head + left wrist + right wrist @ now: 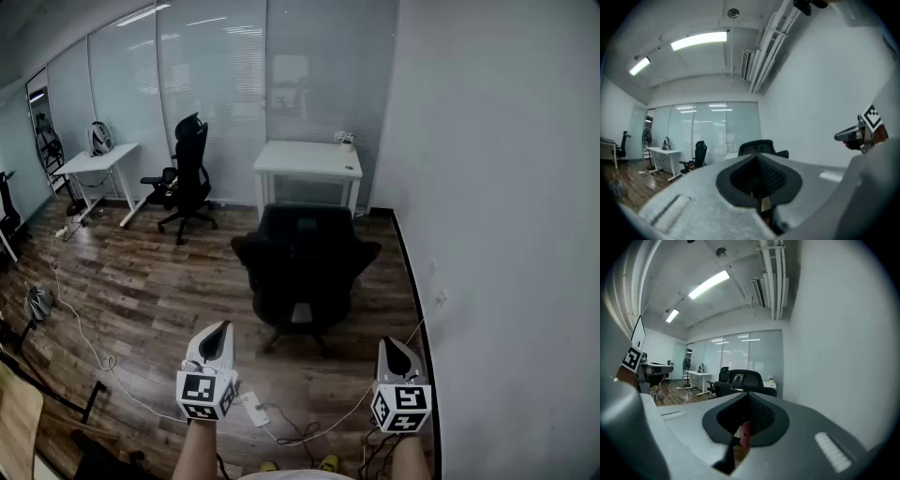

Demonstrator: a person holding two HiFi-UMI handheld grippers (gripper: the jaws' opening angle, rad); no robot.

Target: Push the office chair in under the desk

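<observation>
A black office chair (305, 267) stands on the wooden floor with its back toward me, a short way in front of a small white desk (307, 161) against the glass wall. The chair also shows in the left gripper view (761, 146) and the right gripper view (743, 379), beyond the jaws. My left gripper (221, 330) and right gripper (389, 345) are both shut and hold nothing. They hover side by side at the near side of the chair, well short of it and apart from it.
A second black chair (187, 178) and another white desk (94, 164) stand at the left. A white wall (506, 234) runs close along the right. Cables and a power strip (255, 409) lie on the floor near my feet. A small plant pot (347, 142) sits on the desk.
</observation>
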